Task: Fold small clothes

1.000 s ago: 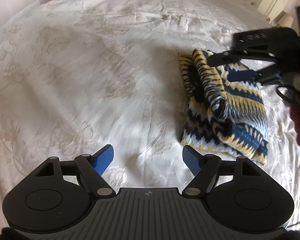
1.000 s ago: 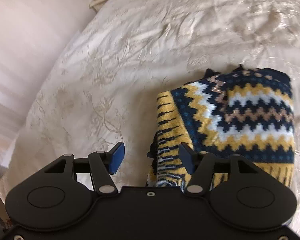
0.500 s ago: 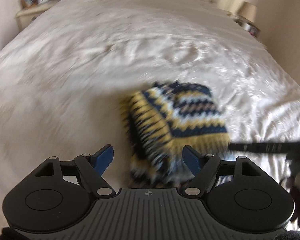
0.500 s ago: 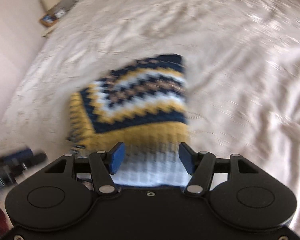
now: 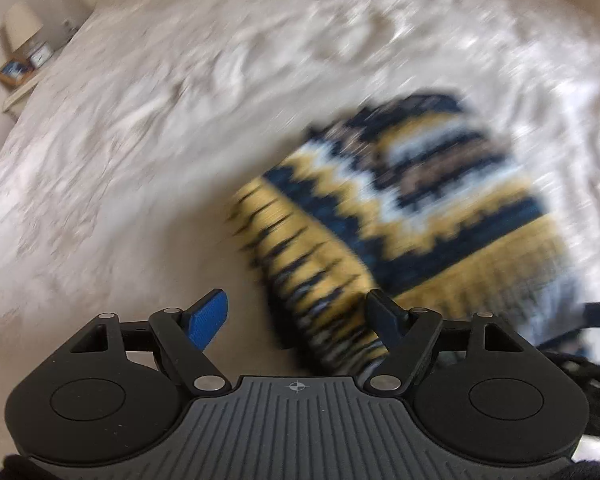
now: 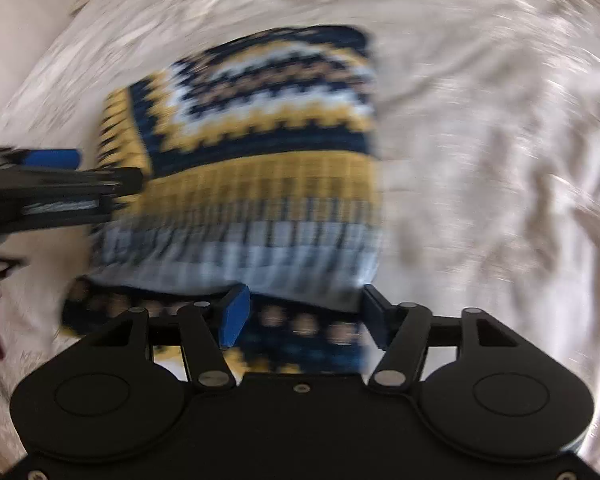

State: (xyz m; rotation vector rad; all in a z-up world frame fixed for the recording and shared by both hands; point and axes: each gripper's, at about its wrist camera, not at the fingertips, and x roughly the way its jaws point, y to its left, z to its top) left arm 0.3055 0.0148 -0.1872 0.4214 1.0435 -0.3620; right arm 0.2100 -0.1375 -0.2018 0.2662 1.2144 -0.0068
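Both tongs are pointing steeply down at the bed, and neither one has anything clamped. Left tongs (image 5: 296, 314) are spread wide, blue pads (image 5: 209, 317) well apart, with just the striped corner of the garment sitting between them and not pinched. Right tongs (image 6: 302, 314) are in the middle of spreading apart; the near edge of the garment lies in the gap, but the pads don't press on it, so I'd call them released too.

The garment is a small folded knit sweater with navy, mustard-yellow and white zigzag bands (image 6: 260, 152). It's lying flat on the cream, floral-patterned bedspread (image 6: 480, 160), straight ahead of the right tongs and running right down under their fingertips. From the left tongs it sits ahead and off to the right (image 5: 412, 208), with its yellow-and-navy ribbed edge nearest them.

In the right wrist view, the left tongs poke in from the left edge (image 6: 60, 184), just beside the sweater's left side; can't tell if they touch it. Everything's pretty motion-blurred. Way off to the far left of the left tongs there's a bedside table with a cream lamp (image 5: 20, 28).
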